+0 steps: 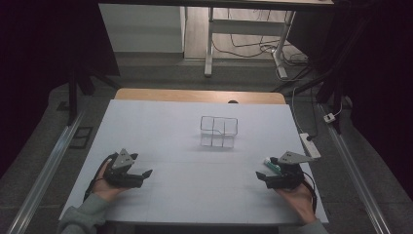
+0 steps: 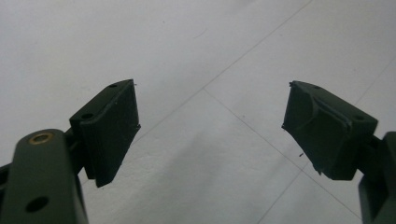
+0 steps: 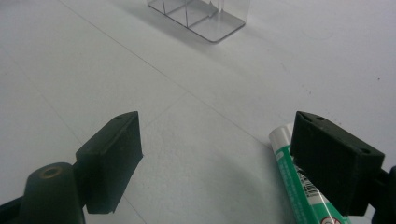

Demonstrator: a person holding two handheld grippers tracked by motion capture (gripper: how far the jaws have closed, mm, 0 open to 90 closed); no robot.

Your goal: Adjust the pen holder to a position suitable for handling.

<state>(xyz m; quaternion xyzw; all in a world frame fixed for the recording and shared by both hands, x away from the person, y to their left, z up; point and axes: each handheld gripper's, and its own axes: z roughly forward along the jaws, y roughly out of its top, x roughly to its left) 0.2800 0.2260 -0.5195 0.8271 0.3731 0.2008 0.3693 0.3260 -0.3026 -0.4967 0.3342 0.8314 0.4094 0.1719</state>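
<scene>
Toothpaste, or some small green and white tube [image 3: 299,186] like it, lies on the white table [image 1: 195,195] right beside your right gripper [image 3: 224,163]. Its jaws are spread wide and hold nothing, and one jaw sits partly over the tube, so the tube is not between them yet. Your left gripper [image 2: 210,126] is spread wide too, with bare table under it, well apart from the tube. The clear box [image 1: 218,130] with little rooms inside stands farther up the table from the tube, with open table between. Things could go wrong if you close now: the jaw may push the tube sideways or roll it toward the near table edge. You might pinch just its tip, and then it could slip out. Squeeze too hard and paste may come out.
</scene>
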